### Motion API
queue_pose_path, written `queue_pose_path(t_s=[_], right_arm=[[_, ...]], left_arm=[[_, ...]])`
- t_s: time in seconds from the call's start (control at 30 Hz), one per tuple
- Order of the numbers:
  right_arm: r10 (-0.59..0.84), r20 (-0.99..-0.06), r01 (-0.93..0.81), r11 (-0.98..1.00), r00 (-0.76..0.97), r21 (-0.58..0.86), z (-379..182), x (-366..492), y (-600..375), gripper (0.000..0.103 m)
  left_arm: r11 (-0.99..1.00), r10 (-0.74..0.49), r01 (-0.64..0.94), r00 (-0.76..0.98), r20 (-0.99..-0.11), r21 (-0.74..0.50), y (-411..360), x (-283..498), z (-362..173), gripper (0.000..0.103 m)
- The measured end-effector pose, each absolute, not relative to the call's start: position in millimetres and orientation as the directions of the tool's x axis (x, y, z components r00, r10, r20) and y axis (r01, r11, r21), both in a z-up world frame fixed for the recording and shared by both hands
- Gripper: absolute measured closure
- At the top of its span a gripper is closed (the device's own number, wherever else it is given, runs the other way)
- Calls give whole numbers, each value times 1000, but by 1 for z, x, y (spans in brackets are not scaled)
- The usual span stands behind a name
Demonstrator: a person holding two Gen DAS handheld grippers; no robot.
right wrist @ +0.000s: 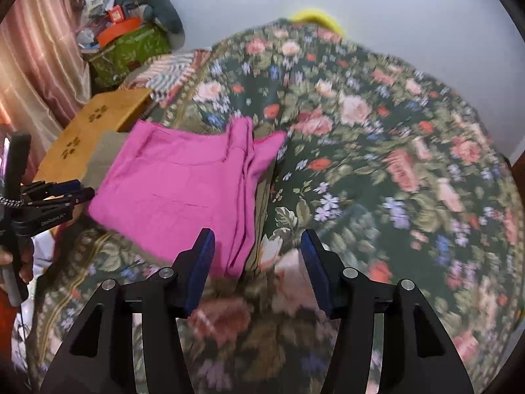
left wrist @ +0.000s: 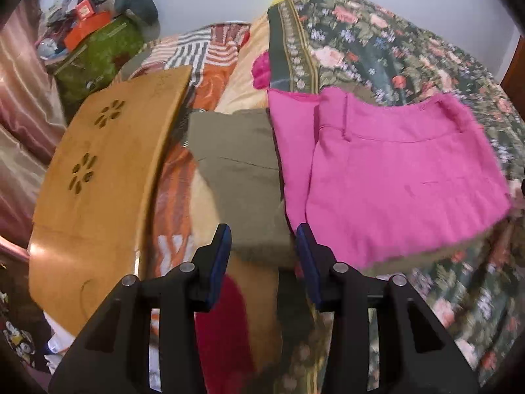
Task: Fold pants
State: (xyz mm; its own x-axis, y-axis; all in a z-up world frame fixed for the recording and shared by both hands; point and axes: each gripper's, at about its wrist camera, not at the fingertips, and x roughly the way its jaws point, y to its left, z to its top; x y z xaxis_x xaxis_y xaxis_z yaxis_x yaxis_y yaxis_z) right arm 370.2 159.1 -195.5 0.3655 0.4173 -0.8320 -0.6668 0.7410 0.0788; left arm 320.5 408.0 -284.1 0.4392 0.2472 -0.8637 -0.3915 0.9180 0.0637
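Folded pink pants (left wrist: 393, 177) lie flat on the floral bedspread (left wrist: 426, 59), waistband at the far side. They also show in the right wrist view (right wrist: 177, 180). Folded olive pants (left wrist: 236, 170) lie just left of them, partly under the pink edge. My left gripper (left wrist: 264, 243) is open and empty, hovering over the olive pants' near edge. My right gripper (right wrist: 257, 249) is open and empty, just above the pink pants' near right corner. The left gripper also shows at the far left in the right wrist view (right wrist: 82, 190).
A wooden lap table (left wrist: 98, 184) with flower cutouts lies left of the olive pants. A green bag (left wrist: 95, 55) with boxes and clutter stands at the back left by pink curtains (left wrist: 23, 105). A striped orange blanket (left wrist: 210, 55) lies behind. Floral bedspread (right wrist: 393, 164) spreads to the right.
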Motion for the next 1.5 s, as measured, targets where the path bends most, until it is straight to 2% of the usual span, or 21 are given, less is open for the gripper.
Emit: queue_pose_path(t_s=[0.13, 0.27, 0.5, 0.7, 0.8, 0.9, 0.97, 1.0, 1.07, 1.1, 1.13, 1.17, 1.2, 1.23, 1.5], right_arm=[[489, -764, -677, 730, 422, 93, -145, 342, 140, 52], [567, -669, -687, 717, 480, 115, -92, 311, 121, 52], [673, -477, -721, 684, 565, 111, -5, 237, 91, 52], [742, -308, -761, 644, 595, 80, 43, 160, 64, 52], [770, -247, -782, 619, 589, 66, 56, 128, 54, 52], [790, -187, -796, 602, 583, 62, 63, 97, 44, 51], [795, -161, -798, 599, 584, 64, 63, 86, 40, 36], [794, -149, -795, 603, 590, 63, 62, 82, 38, 34], [787, -140, -789, 612, 601, 50, 57, 74, 38, 28], [781, -140, -784, 619, 609, 48, 54, 73, 38, 25], [774, -137, -777, 628, 618, 47, 52, 71, 38, 16], [766, -130, -768, 639, 629, 46, 51, 70, 37, 7], [757, -124, -759, 650, 641, 43, 50, 68, 37, 3], [745, -115, -746, 665, 657, 40, 50, 65, 34, 0], [715, -128, -715, 697, 687, 51, 50, 58, 24, 0]], left_arm=[[931, 224, -363, 525, -821, 22, 386, 293, -236, 61], [952, 202, -305, 639, -742, -4, 351, 259, -169, 61], [977, 176, -214, 841, -512, -16, 279, 175, -51, 61], [980, 191, -199, 925, -328, 11, 228, 96, 7, 60], [982, 182, -188, 951, -249, 2, 209, 59, 22, 53], [983, 182, -185, 966, -185, -3, 195, 27, 27, 33], [982, 187, -191, 969, -161, -7, 188, 10, 28, 29], [981, 191, -195, 969, -155, -8, 187, 5, 28, 27], [975, 217, -220, 967, -132, -12, 183, -6, 28, 18], [973, 227, -231, 966, -122, -16, 183, -9, 28, 8], [971, 236, -240, 965, -111, -23, 182, -14, 27, 1], [969, 243, -247, 965, -101, -28, 181, -18, 27, 0], [966, 251, -255, 963, -94, -31, 182, -20, 25, 0], [966, 255, -258, 962, -96, -29, 181, -22, 25, 0], [965, 252, -259, 959, -126, -39, 177, -24, 14, 0]])
